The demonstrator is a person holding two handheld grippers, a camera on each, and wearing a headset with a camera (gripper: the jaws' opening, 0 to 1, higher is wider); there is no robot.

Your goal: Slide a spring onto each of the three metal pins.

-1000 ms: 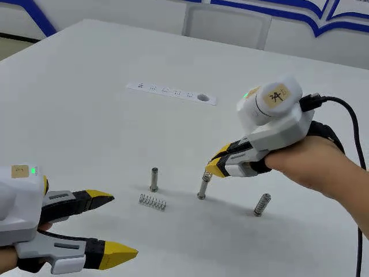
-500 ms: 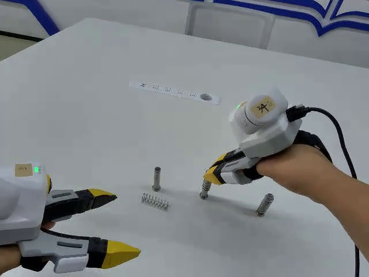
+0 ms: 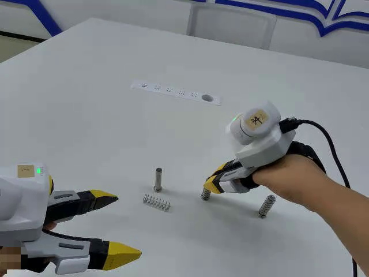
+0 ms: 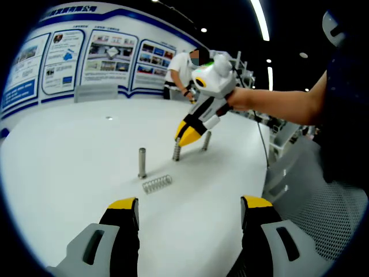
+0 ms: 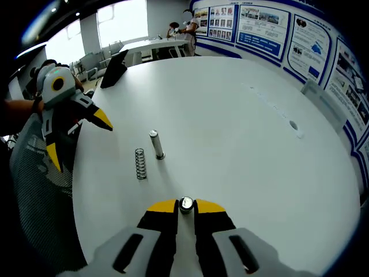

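Yellow-tipped right tool [image 3: 209,187], silver spring [image 3: 206,195]

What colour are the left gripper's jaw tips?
Yellow over black; clearest on the left gripper in the head view.

Wht pwr strip [image 3: 176,93] on table [image 3: 86,121], chair [image 3: 230,26] behind.

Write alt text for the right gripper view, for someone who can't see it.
The yellow-tipped right gripper has its jaws shut around the round top of a silver metal pin on a white table. Beyond are a loose steel coil spring and a bare upright pin; the open left gripper hovers at left.
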